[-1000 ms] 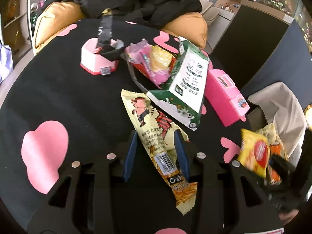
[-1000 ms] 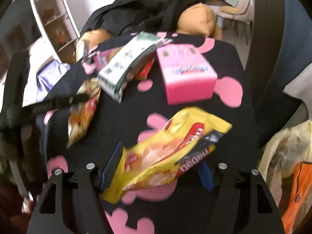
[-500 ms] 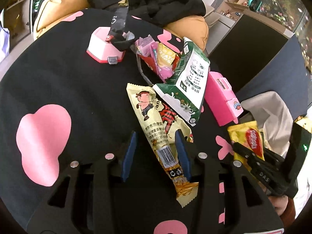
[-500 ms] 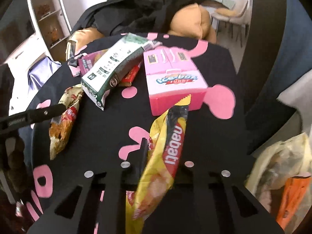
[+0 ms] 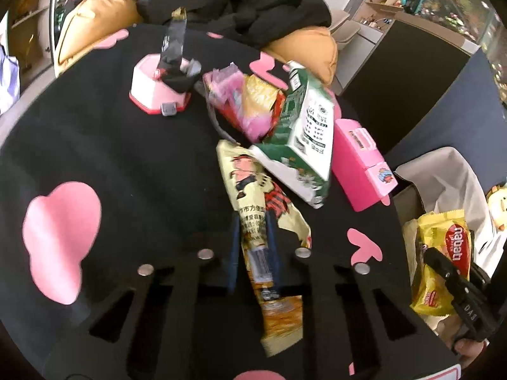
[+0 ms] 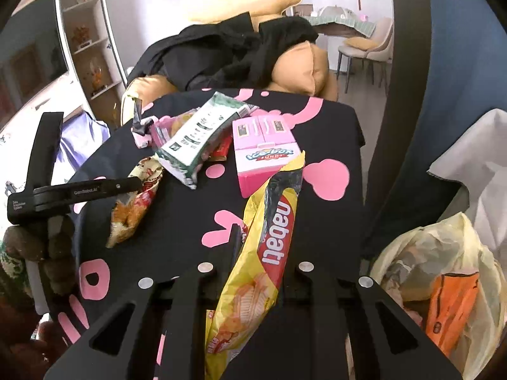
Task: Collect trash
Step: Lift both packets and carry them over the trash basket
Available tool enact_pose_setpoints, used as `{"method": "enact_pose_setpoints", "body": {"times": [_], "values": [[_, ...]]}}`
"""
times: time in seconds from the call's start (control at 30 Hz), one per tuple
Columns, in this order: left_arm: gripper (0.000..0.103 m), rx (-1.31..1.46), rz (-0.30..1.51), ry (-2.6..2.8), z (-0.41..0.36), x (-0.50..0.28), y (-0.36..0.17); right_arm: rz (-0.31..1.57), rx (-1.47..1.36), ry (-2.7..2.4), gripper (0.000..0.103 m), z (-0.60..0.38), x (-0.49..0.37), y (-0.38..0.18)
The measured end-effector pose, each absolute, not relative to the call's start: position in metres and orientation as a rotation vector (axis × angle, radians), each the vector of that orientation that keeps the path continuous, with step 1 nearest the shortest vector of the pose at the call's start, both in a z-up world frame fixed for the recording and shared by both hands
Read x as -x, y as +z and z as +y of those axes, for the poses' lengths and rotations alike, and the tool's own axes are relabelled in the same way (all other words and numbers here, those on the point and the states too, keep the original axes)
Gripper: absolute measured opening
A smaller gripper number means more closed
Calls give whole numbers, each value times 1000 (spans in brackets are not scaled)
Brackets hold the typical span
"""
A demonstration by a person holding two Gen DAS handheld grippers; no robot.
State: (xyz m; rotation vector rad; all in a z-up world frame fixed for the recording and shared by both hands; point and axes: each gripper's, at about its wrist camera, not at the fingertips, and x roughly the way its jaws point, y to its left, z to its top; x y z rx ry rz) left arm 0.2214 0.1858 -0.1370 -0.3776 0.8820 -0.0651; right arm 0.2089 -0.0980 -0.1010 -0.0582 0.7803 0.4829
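Observation:
On the black cloth with pink shapes (image 5: 126, 158) lies a cream snack wrapper (image 5: 250, 183) printed with a cartoon figure. My left gripper (image 5: 253, 247) has its jaws closing, and the blue pads squeeze the wrapper's lower part. The right wrist view shows that same wrapper (image 6: 136, 202) under the left gripper (image 6: 139, 183). My right gripper (image 6: 263, 247) is shut on a yellow nabati wrapper (image 6: 279, 221), held upright above the table edge. From the left wrist view the nabati wrapper (image 5: 443, 253) hangs beside the bin with the white liner (image 5: 450, 174).
A green-and-white pack (image 5: 304, 133) leans on pink and yellow wrappers (image 5: 240, 101). Beside it lies a pink toy box (image 5: 358, 164). A pink hexagonal case (image 5: 155, 91) sits further back. A yellowish plastic bag (image 6: 443, 253) holding an orange wrapper stands at the right. Black clothes (image 5: 253, 9) cover orange cushions behind.
The right gripper's jaws closed on the yellow wrapper, turned it upright and lifted it off the cloth toward the bin. The left pads drew in onto the cream wrapper.

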Motion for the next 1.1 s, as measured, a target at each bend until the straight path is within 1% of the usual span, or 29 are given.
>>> {"method": "enact_pose_setpoints", "body": {"times": [0.13,0.27,0.43,0.53,0.8,1.1], "values": [[14,384,828,-63,193,-208,-118,743,70,476,19,-105,-198,-89],[14,388,747,-68,195,-193,-86,701,64,474,19,-116,-189,-74],[14,293,632,-50,175,-176,-45,659,43,466,19,-134,-177,-58],[14,266,603,-53,166,-170,-30,637,37,464,19,-143,-170,-50],[14,241,569,-136,128,-166,-9,593,27,438,19,-173,-156,-40],[14,193,525,-329,46,-168,4,541,-11,330,19,-235,-139,-30]]}}
